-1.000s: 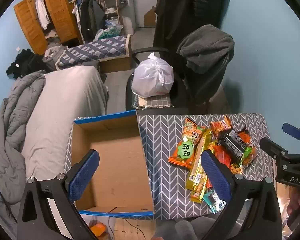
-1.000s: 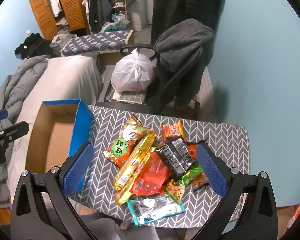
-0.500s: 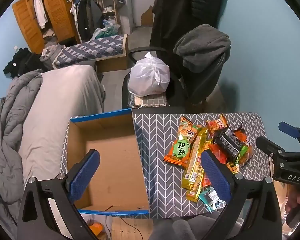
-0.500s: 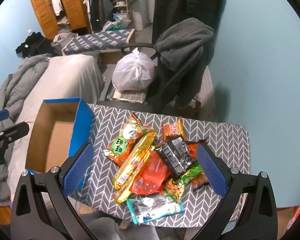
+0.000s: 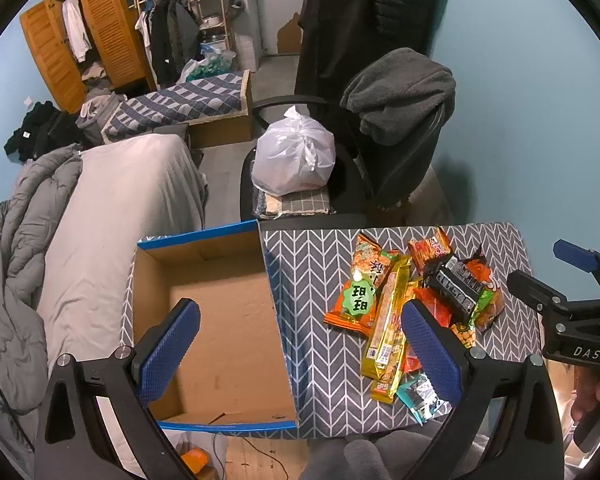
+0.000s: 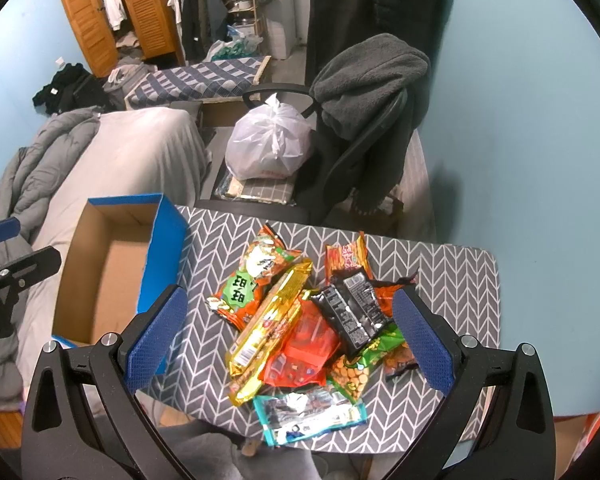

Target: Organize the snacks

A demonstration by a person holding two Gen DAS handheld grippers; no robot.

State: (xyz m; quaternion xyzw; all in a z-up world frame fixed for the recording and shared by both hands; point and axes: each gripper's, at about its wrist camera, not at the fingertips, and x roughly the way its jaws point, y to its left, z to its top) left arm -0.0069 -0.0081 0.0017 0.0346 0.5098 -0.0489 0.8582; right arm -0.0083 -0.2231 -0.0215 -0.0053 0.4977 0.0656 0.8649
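Note:
A pile of snack packets (image 6: pixel 304 320) lies on a small table with a grey chevron cloth (image 6: pixel 452 280): an orange-green bag (image 6: pixel 252 280), a long gold pack (image 6: pixel 272 320), a black pack (image 6: pixel 352 308) and a teal packet (image 6: pixel 308 416). The pile also shows in the left wrist view (image 5: pixel 400 304). An open, empty cardboard box with blue rims (image 5: pixel 220 320) stands left of the pile. My left gripper (image 5: pixel 300 348) is open, above the box's right wall. My right gripper (image 6: pixel 288 340) is open above the pile, holding nothing.
An office chair (image 6: pixel 364 128) with a grey fleece and a white plastic bag (image 6: pixel 268 148) stands behind the table. A bed with grey covers (image 5: pixel 112 208) lies left of the box. The blue wall (image 6: pixel 520 120) is on the right.
Both grippers have shifted slightly: the box and snacks have drifted a little left in the left view and the pile sits closer in the right view. Nothing was grasped.

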